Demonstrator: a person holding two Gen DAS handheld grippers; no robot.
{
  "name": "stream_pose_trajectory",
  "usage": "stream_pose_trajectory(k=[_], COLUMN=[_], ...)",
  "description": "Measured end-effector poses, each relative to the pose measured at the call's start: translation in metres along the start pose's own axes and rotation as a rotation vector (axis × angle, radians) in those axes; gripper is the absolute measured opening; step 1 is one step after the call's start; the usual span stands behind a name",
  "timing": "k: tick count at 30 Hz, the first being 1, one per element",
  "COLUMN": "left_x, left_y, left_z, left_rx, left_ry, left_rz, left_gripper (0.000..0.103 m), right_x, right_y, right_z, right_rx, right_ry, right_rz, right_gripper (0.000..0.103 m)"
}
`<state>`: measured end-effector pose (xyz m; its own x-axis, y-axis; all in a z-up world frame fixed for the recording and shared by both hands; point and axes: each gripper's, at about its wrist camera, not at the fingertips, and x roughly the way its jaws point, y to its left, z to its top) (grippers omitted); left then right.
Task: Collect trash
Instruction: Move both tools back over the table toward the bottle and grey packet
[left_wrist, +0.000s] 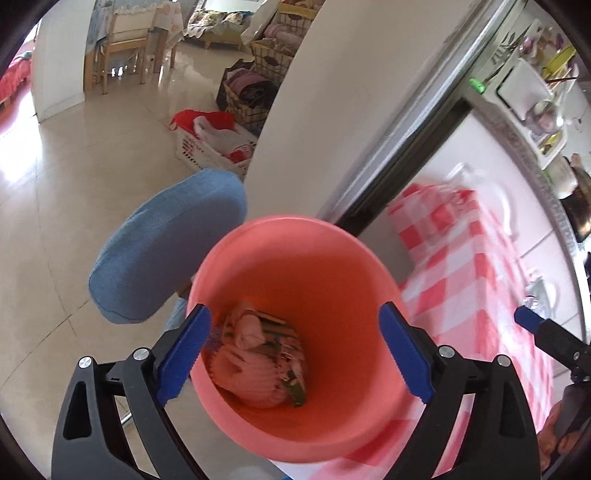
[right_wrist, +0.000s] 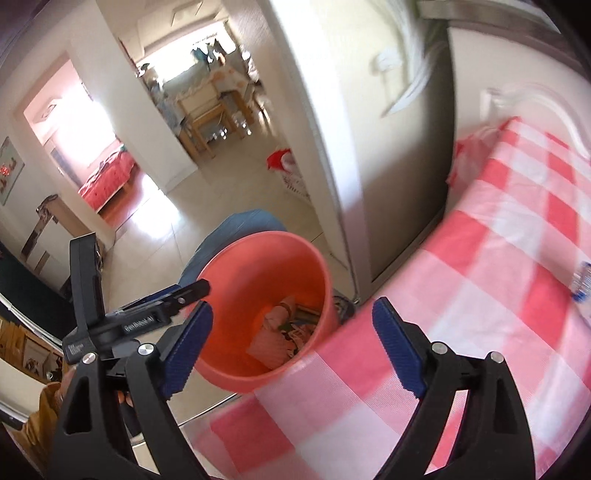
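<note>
Two grippers hang over the scene, and we see both with their jaws spread wide and nothing between the pads. Our left gripper (left_wrist: 295, 354) hovers straight above the mouth of the pink bin (left_wrist: 295, 332), which stands on the floor just off the edge of the table, its rim partly overlapped by the red-and-white checked tablecloth (right_wrist: 480, 258) in the right wrist view. We judge the bin is parked there so that trash from the tabletop can go over the edge and into it with a short reach.

At the bottom of the bin lies the collected trash (left_wrist: 258, 362): crumpled pale paper and a striped, printed wrapper, piled against the near wall. With our left jaws open directly above that pile, we judge a piece has been let go here, and the wide spread keeps the pads clear of the rim.

Our right gripper (right_wrist: 291, 347) points down across the table's near edge, half over the cloth and half over the bin. Its open jaws suit a fresh pick. Toward the right edge of the tabletop we make out a small clear object with blue marking (right_wrist: 580, 280), possibly a bottle, too blurred to be sure; it may be the next piece.

Behind the bin a blue padded seat (left_wrist: 166, 251) stands beside it.
</note>
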<state>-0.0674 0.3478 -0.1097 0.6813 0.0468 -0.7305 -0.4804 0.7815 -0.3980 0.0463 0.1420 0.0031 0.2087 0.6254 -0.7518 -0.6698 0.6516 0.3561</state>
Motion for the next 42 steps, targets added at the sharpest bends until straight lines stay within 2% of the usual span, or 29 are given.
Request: stream_pose_trajectory(k=[4, 6, 12, 16, 21, 28, 31, 38, 42], left_x=[-0.014, -0.02, -0.041, -0.055, -0.069, -0.073, -0.075, -0.07, -0.063], left_y=[-0.013, -0.023, -0.055, -0.078, -0.11, -0.161, -0.176, -0.203, -0.217], left_z=[-0.007, -0.012, -0.021, -0.028, -0.041, -0.061, -0.069, -0.08, -0.083], left_rx=[0.037, 0.057, 0.112, 0.164, 0.236, 0.35, 0.374, 0.375, 0.356], left_ry=[-0.05, -0.068, -0.129, -0.176, -0.192, -0.09, -0.066, 0.016, 0.055], left_rz=[-0.016, -0.033, -0.132, -0.172, -0.224, -0.287, -0.312, -0.337, -0.332], left_gripper=[0.091, 0.091, 0.091, 0.093, 0.093, 0.093, 0.093, 0.093, 0.093], right_x=[-0.03, -0.044, -0.089, -0.126, -0.158, -0.193, -0.203, -0.214, -0.22], right_y=[-0.013, -0.017, -0.028, -0.04, -0.063, -0.086, -0.097, -0.126, -0.141], right_z=[-0.022, -0.035, -0.073, -0.095, -0.119, -0.143, -0.151, -0.167, -0.166], right_rx=[-0.004, -0.006, -0.034, -0.056, -0.016, 0.034, 0.052, 0.11, 0.094], right_ry=[-0.056, -0.083, -0.222, -0.324, -0.363, -0.403, -0.394, -0.358, -0.357], right_rz=[-0.026, -0.042, -0.127, -0.251, -0.371, -0.479, -0.494, -0.548, -0.593], right_gripper=[0.089, 0.092, 0.099, 0.099, 0.099, 0.099, 0.099, 0.099, 0.099])
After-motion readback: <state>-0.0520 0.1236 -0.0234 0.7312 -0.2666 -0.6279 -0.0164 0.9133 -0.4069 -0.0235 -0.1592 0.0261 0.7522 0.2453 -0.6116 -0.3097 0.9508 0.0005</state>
